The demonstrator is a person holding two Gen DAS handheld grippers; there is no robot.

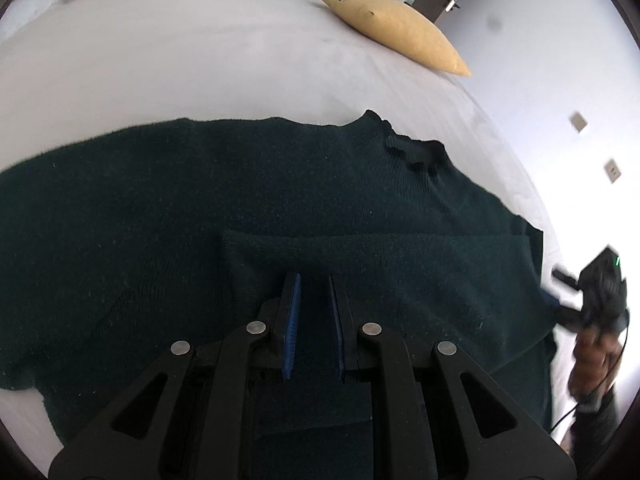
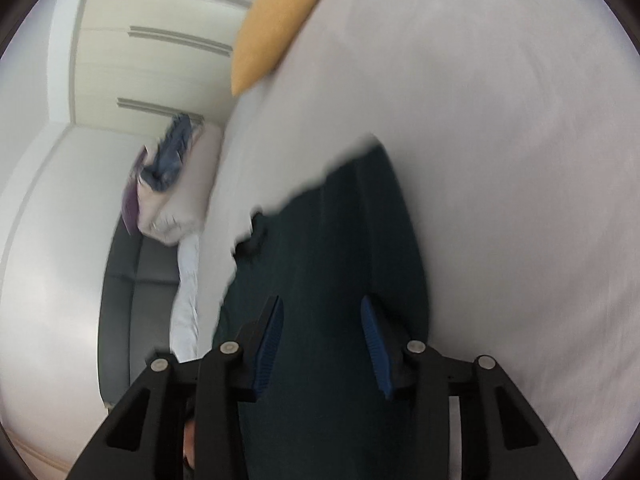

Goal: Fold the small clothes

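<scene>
A dark green knit sweater (image 1: 200,208) lies spread on a white bed (image 1: 180,60), collar (image 1: 404,148) toward the far right, one sleeve folded across its body. My left gripper (image 1: 314,284) hovers over the folded sleeve (image 1: 400,256), its blue pads a narrow gap apart with dark cloth between them. My right gripper (image 2: 322,308) is open, its blue pads wide apart above the sweater (image 2: 340,240); nothing is pinched in it. It also shows in the left wrist view (image 1: 596,292) at the sweater's right edge, held by a hand.
A yellow cushion (image 1: 396,28) lies at the bed's far corner, also seen in the right wrist view (image 2: 276,24). Beside the bed stand a grey sofa (image 2: 132,280) with a pile of clothes (image 2: 168,160) and a white wardrobe (image 2: 152,60).
</scene>
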